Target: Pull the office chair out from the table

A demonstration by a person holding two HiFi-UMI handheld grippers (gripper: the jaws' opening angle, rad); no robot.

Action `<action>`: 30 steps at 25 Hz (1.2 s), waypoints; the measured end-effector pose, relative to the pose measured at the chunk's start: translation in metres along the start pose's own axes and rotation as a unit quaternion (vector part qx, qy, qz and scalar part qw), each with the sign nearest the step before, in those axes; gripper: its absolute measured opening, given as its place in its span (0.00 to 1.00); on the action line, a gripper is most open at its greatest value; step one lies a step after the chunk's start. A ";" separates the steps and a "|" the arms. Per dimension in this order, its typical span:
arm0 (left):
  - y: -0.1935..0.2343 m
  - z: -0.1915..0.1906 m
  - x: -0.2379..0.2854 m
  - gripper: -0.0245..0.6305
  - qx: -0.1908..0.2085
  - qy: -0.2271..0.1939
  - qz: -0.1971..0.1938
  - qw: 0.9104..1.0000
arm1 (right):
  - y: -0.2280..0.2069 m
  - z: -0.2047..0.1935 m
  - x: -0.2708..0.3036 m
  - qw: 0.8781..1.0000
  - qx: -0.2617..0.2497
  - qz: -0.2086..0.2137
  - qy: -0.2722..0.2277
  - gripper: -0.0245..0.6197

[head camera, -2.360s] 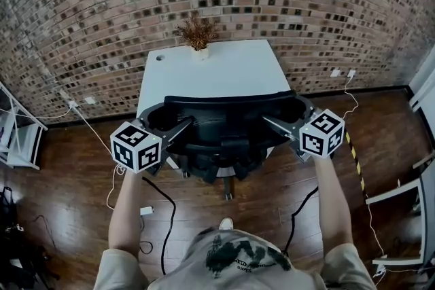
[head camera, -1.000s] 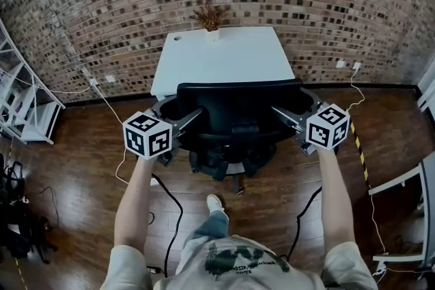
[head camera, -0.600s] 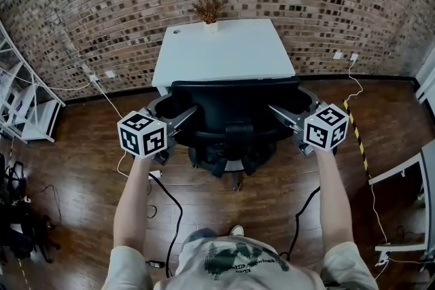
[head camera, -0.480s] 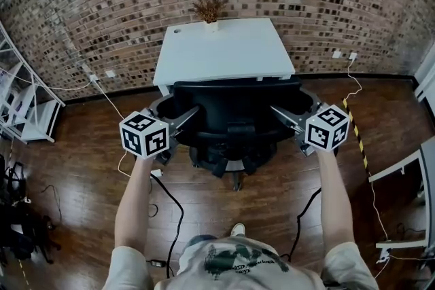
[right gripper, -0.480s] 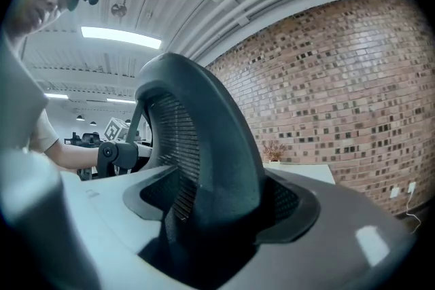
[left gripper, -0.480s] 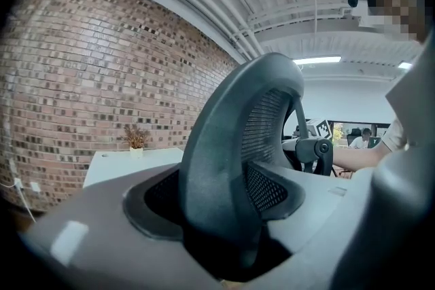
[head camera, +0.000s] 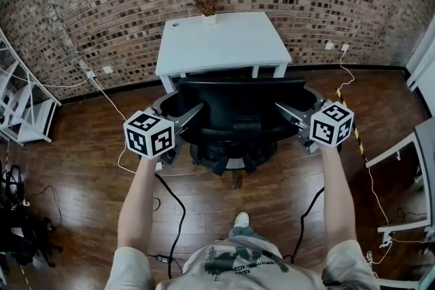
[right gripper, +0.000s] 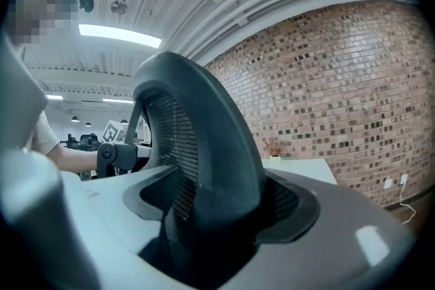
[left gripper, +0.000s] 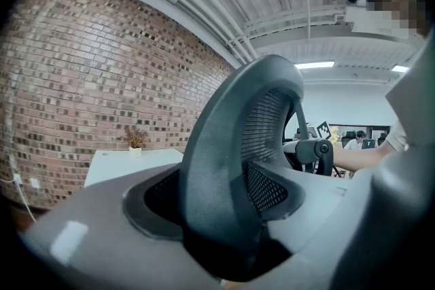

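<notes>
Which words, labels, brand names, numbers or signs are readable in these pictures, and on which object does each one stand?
No word, number or brand can be read anywhere.
Person's light T-shirt: dark print, too blurred to read.
Left marker cube and right marker cube: black-and-white square patterns only, no letters.
Black mesh office chair: no label visible.
White rectangular table: no text visible.

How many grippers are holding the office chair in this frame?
2. The left gripper is clamped on the left edge of the office chair backrest, and the right gripper is clamped on its right edge. None is hidden.
</notes>
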State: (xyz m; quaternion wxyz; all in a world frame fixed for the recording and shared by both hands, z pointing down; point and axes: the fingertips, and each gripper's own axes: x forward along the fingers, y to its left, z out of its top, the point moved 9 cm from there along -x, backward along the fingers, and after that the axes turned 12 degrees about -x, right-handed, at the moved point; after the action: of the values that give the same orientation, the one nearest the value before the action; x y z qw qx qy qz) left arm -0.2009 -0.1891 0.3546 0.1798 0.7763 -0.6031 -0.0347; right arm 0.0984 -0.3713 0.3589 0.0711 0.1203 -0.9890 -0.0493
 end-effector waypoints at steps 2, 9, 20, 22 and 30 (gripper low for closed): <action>-0.004 -0.003 -0.009 0.50 -0.001 -0.002 -0.002 1.000 | 0.009 0.001 -0.005 1.000 0.001 -0.001 0.000 0.60; -0.025 -0.017 -0.039 0.49 -0.005 -0.004 -0.006 1.000 | 0.039 0.002 -0.027 1.000 0.002 0.002 0.005 0.60; -0.050 -0.032 -0.075 0.49 -0.004 -0.006 -0.001 1.000 | 0.073 0.003 -0.052 1.000 -0.002 0.006 0.002 0.60; -0.052 -0.034 -0.076 0.49 -0.005 -0.005 -0.001 1.000 | 0.074 0.002 -0.054 1.000 -0.002 0.006 0.002 0.60; -0.054 -0.038 -0.078 0.50 0.003 -0.019 0.004 1.000 | 0.078 0.000 -0.056 1.000 -0.008 0.003 -0.008 0.61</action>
State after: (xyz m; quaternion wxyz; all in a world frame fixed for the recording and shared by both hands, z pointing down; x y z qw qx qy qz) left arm -0.1617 -0.0948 0.3597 0.1658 0.7735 -0.6099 -0.0470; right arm 0.1340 -0.2819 0.3606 0.0641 0.1162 -0.9895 -0.0576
